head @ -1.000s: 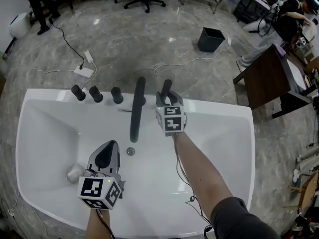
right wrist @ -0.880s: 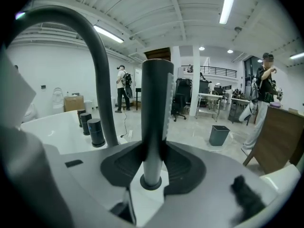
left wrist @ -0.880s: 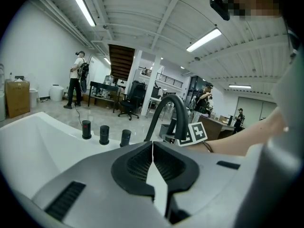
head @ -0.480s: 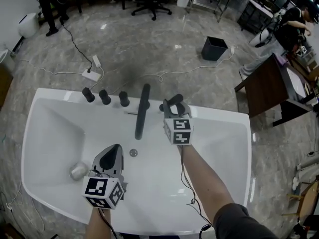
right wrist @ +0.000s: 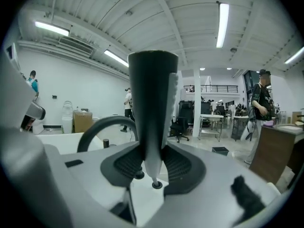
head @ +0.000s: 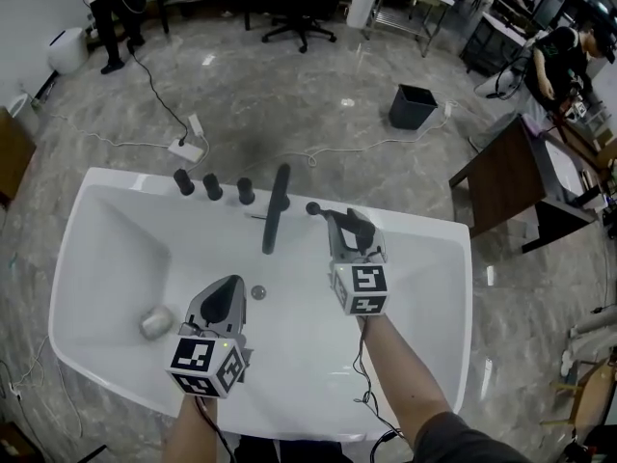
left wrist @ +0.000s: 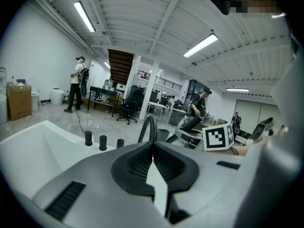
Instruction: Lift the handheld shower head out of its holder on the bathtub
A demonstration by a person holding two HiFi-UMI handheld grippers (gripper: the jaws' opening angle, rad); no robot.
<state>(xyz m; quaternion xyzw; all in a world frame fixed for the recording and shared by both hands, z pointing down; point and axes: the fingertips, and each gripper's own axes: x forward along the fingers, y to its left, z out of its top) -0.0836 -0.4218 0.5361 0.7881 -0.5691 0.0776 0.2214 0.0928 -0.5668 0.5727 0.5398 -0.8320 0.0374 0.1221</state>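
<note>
Mostly dark, tapered shower head [right wrist: 151,103]

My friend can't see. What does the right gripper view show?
The right gripper is clamped on a dark handheld shower head, standing upright between its jaws. Behind curves a black faucet over the white bathtub, in a workshop hall.

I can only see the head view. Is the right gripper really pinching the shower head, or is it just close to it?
Observer: It's really pinching it. In the right gripper view, the right gripper has both pads pressed against the dark shower head.
Operator: What about the other gripper? Is it holding anything?
Observer: No. In the left gripper view, the left gripper has its jaws closed together with nothing between them.
</note>
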